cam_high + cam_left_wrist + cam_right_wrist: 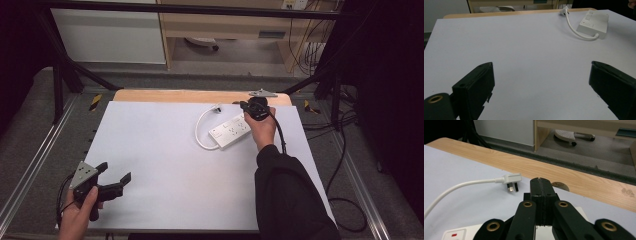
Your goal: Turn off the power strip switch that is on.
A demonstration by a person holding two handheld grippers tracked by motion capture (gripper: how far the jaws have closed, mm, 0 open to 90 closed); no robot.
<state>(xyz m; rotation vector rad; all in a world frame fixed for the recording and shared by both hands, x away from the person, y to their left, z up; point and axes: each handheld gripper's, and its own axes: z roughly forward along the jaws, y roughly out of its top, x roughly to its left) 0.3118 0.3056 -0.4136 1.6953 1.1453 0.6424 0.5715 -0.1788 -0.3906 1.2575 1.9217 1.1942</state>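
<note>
- The fingers (540, 195) of my right gripper (252, 106) are pressed together with nothing between them. In the right gripper view they form one closed black tip that points toward the far edge of the surface.
- This closed tip hovers just above the far end of the white power strip (230, 131). I judge I hold it so because a closed tip is good for pushing or pressing on the strip, not for grasping it.
- The power strip lies flat on the right far part of the white surface (165, 170), turned a little diagonally. Its sockets face up and a red switch mark (454, 235) shows near one end.
- The white cable (200, 127) of the strip curves away in a loop and ends at the plug (511, 181), which lies on its side near the wooden edge (579, 177), with the pins free. Nothing is plugged into the sockets that I can see.
- The fingers (477, 87) of my left gripper (112, 182) stand wide apart and hold nothing. This gripper rests low at the near left corner, well apart from the strip, so I think it waits there ready.
- No box, tray or other container is on the surface.
</note>
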